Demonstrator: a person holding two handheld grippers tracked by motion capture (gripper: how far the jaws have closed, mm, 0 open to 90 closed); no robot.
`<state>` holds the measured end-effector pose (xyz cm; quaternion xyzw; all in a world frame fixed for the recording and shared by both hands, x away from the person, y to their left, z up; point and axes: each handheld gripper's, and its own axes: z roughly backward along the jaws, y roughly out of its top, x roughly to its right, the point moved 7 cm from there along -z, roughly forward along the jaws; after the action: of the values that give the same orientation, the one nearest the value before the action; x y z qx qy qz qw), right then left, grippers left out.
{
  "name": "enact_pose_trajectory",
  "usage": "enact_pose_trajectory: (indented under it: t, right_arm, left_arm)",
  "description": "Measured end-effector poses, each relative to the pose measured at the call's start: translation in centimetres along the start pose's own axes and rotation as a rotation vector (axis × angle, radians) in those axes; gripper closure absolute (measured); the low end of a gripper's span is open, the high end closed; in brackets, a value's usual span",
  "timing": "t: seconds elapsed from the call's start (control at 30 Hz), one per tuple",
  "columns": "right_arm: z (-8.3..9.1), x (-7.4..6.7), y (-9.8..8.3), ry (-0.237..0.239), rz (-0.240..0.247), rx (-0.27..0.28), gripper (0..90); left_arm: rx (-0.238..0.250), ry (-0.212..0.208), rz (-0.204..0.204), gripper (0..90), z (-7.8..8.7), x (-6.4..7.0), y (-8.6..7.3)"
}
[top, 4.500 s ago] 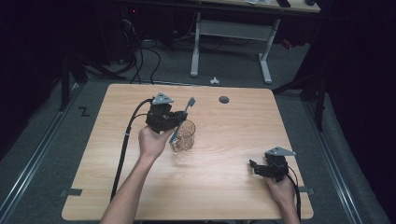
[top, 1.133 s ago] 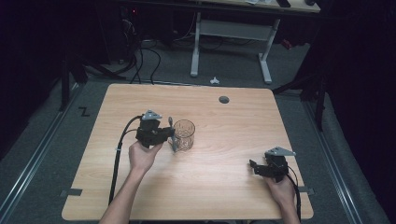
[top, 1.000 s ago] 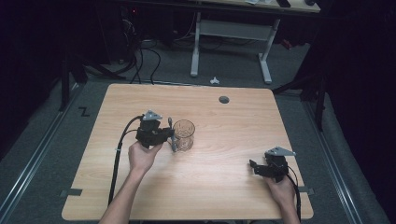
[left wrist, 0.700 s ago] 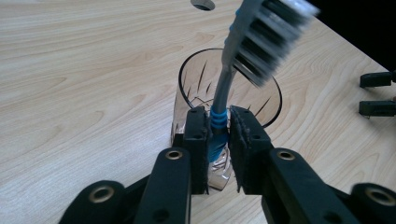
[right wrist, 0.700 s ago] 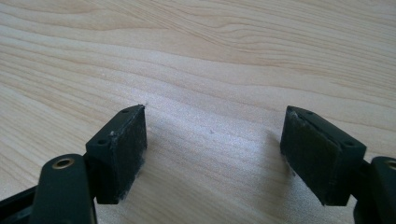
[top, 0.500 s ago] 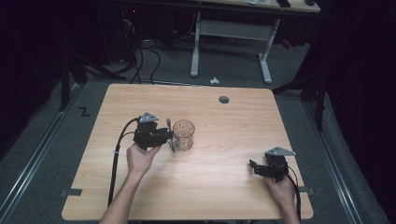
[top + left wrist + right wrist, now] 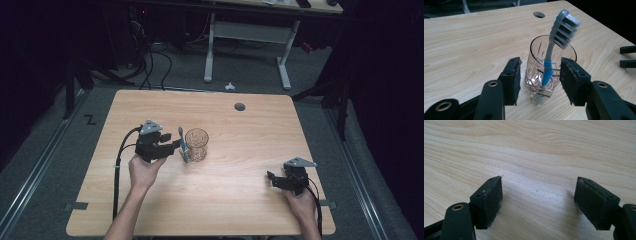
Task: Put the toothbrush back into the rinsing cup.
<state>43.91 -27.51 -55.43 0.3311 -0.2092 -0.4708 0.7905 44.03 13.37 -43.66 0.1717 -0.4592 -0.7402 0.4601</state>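
Glass tumbler [image 7: 551, 67] mid-bench holds our leaning toothbrush [image 7: 554, 47]; left hand-held gripper [image 7: 539, 82] gapes empty just near it, right hand-held gripper [image 7: 537, 202] also wide, empty. A nudge might topple both.

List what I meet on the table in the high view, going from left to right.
Left gripper → toothbrush → glass cup → round hole in the table → right gripper.
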Motion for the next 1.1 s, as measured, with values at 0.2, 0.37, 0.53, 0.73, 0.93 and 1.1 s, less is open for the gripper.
enact_pose_trajectory:
  t: [0.2, 0.37, 0.53, 0.73, 0.93, 1.1]
  right_arm:
    - [0.0, 0.0, 0.0, -0.001, 0.000, 0.000, 22.9]
    - [0.0, 0.0, 0.0, 0.000, 0.000, 0.000, 22.9]
    - [0.0, 0.0, 0.0, 0.000, 0.000, 0.000, 22.9]
    - [0.0, 0.0, 0.0, 0.000, 0.000, 0.000, 22.9]
    - [0.0, 0.0, 0.0, 0.000, 0.000, 0.000, 22.9]
    - [0.0, 0.0, 0.0, -0.001, 0.000, 0.000, 22.9]
  left_arm:
    - [0.027, 0.019, -0.002, 50.1, 0.9, -0.3, 0.1]
    - [0.046, 0.029, 0.014, 49.6, 1.7, -0.8, -0.1]
    - [0.062, 0.039, 0.024, 49.5, 2.4, -1.2, -0.3]
    - [0.070, 0.052, 0.036, 48.8, 3.1, -1.8, -0.7]
    - [0.089, 0.053, 0.056, 48.5, 3.9, -2.2, -1.0]
    - [0.098, 0.060, 0.064, 48.3, 4.6, -2.5, -1.2]
